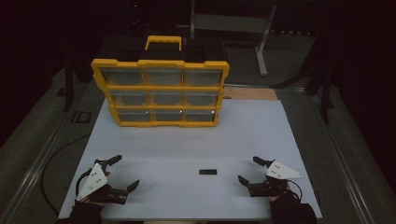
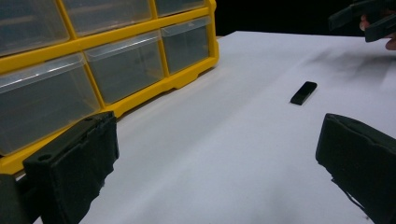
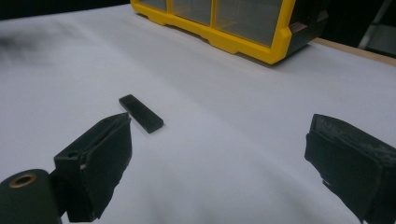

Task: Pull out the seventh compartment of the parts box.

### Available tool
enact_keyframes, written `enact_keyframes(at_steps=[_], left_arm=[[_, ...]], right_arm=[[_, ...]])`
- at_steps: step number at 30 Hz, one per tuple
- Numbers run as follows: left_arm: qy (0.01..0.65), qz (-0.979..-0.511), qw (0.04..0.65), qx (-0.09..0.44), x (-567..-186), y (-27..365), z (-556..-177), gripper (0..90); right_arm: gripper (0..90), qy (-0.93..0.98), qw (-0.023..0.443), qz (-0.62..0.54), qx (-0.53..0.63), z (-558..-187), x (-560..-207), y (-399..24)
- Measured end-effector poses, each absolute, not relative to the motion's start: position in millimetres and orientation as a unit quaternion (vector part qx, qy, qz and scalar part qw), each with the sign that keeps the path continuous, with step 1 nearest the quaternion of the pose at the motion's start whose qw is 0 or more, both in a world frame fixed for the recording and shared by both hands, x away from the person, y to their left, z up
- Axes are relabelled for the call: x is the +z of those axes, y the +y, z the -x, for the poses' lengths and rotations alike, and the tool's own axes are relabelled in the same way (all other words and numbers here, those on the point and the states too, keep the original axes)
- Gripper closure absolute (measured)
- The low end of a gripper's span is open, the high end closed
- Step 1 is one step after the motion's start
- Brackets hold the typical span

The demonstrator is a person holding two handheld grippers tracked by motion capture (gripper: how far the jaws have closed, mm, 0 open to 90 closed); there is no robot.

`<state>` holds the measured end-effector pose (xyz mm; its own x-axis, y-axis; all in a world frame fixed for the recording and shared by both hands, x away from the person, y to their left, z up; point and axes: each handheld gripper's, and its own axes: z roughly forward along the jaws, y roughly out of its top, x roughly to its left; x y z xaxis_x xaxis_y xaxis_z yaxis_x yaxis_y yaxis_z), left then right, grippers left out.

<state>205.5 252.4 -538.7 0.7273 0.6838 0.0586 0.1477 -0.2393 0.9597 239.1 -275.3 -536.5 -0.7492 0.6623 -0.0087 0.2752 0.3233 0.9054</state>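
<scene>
Drawer organizer (image 1: pixel 161 92) at table (image 1: pixel 187 140) rear, small bar (image 1: pixel 208 171) front, right of centre

You have a white table (image 1: pixel 187 140) in front of you. At its far side stands a yellow organizer (image 1: pixel 161 91), upright, with nine clear drawers in three rows and a yellow handle (image 1: pixel 163 42) on top. A small black bar (image 1: pixel 208 171) lies flat on the near part, well apart from the organizer. Behind the table you see a grey metal stand (image 1: pixel 233 23).

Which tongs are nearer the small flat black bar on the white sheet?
Right. The right tongs sit open just right of the small flat black bar; the left tongs, also open, are farther off on its left.
</scene>
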Motion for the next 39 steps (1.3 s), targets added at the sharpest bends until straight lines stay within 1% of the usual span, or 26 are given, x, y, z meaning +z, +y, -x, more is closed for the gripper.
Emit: enact_keyframes(at_steps=[3, 6, 13, 26, 30, 39], left_arm=[[0.277, -0.750, 0.549, 0.243, -540.2, 254.0, -205.9, 0.0], [0.274, -0.755, 0.544, 0.241, -541.5, 253.8, -206.9, 0.0], [0.266, -0.762, 0.538, 0.244, -541.6, 251.6, -205.3, 0.0], [0.257, -0.772, 0.528, 0.243, -537.1, 247.7, -202.7, 0.0], [0.246, -0.778, 0.525, 0.240, -532.5, 246.3, -203.1, 0.0], [0.232, -0.779, 0.527, 0.250, -510.5, 248.2, -203.6, 0.0]], right_arm=[[7.4, 0.796, 0.201, -0.289, 0.493, -234.7, -536.6, -271.8], [7.4, 0.801, 0.193, -0.284, 0.491, -232.0, -537.5, -270.3], [7.4, 0.799, 0.210, -0.271, 0.494, -229.6, -536.4, -268.5], [7.5, 0.798, 0.223, -0.259, 0.496, -224.0, -531.0, -266.6], [7.5, 0.795, 0.221, -0.266, 0.499, -222.9, -530.0, -267.5], [7.6, 0.792, 0.233, -0.262, 0.499, -222.3, -529.0, -267.3]])
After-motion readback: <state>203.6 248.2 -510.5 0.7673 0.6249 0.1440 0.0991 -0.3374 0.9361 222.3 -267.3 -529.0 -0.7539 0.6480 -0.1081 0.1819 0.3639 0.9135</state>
